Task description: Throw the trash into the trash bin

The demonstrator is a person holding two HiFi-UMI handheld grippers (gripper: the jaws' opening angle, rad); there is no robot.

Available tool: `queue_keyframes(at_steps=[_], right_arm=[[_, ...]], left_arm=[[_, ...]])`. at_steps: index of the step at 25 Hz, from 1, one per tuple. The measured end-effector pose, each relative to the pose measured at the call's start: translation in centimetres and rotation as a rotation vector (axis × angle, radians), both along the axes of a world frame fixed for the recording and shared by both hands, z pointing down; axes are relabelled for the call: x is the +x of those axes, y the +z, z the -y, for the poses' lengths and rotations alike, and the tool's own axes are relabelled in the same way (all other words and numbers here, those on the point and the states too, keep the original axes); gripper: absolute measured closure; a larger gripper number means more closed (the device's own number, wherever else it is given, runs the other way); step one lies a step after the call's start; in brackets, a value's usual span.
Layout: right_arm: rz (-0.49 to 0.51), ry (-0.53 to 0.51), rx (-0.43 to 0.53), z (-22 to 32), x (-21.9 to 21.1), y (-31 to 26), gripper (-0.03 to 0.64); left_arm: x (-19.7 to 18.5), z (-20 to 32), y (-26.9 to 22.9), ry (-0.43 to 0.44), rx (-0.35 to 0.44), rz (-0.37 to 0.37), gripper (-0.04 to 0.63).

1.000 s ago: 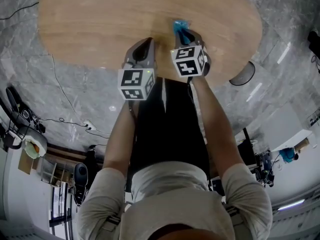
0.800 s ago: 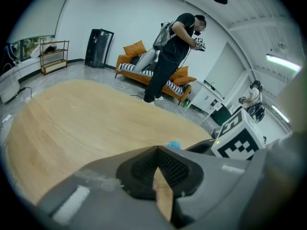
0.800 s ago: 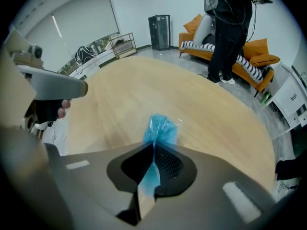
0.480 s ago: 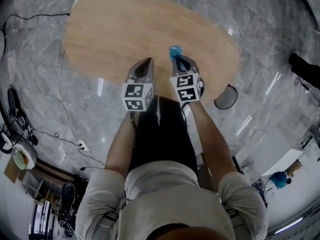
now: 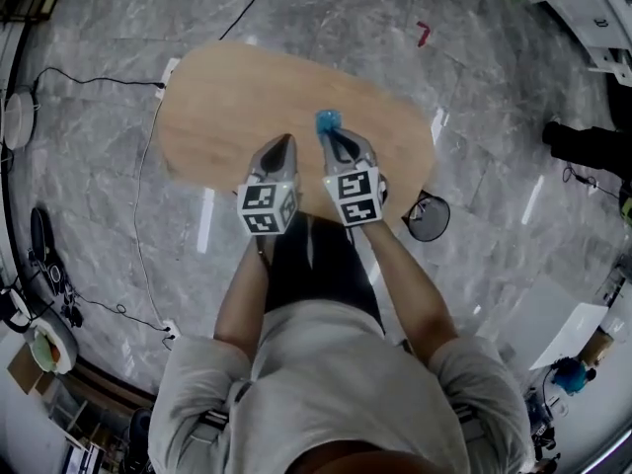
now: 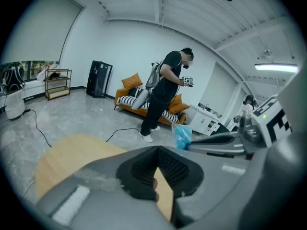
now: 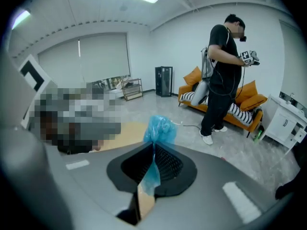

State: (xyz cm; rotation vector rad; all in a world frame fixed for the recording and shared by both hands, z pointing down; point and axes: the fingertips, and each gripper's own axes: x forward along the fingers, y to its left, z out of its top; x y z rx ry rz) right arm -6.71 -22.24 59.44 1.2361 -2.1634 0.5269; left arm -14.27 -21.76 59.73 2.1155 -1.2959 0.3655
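Grey marble floor (image 5: 99, 215) all round below me, glossy with light streaks, and a thin black cable (image 5: 138, 225) trailing across it on the left. In the middle sits the oval wooden table (image 5: 237, 97), its top bare wood.

Across the room there's an orange sofa (image 7: 244, 102) with a striped cushion against the far wall. A person in black (image 7: 223, 71) stands in front of it with a pair of marker-cube grippers of their own.

Down on the floor, just off the table's right end by its near edge, is the round black trash bin (image 5: 427, 215). It stands upright and apart from the table.

Now my own tools. Both are raised side by side over the table's near edge, pointing forward and down, marker cubes toward me.

My left gripper (image 5: 283, 142) is clenched on nothing: in the left gripper view its ribbed pads meet at the tips, with only table wood showing through the slit beneath them.

My right gripper (image 5: 331, 138) has just been closing its jaws, and they are clamped on the trash, a crumpled bit of blue plastic (image 5: 327, 120). In the right gripper view the plastic is pinched between the pads, a puff of it bunching out beyond the tips and a thin tail hanging down inside the jaws.

So the blue plastic is up in the air in my right gripper, above the near right part of the table and well apart from the bin.
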Motion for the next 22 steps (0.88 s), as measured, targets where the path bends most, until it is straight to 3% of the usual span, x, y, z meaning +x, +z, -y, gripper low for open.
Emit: queue_keyframes(at_steps=[16,22], right_arm=[[0.015,0.153,0.285,-4.0,8.7,-18.6,0.592],[0.017,0.200,0.362,-5.1,11.8,-22.2,0.592]], left_arm=[[8.7,-2.1,-17.1,0.097,0.245,-0.072,0.577],[11.7,-3.0,-19.8,0.128,0.301,-0.070,0.577]])
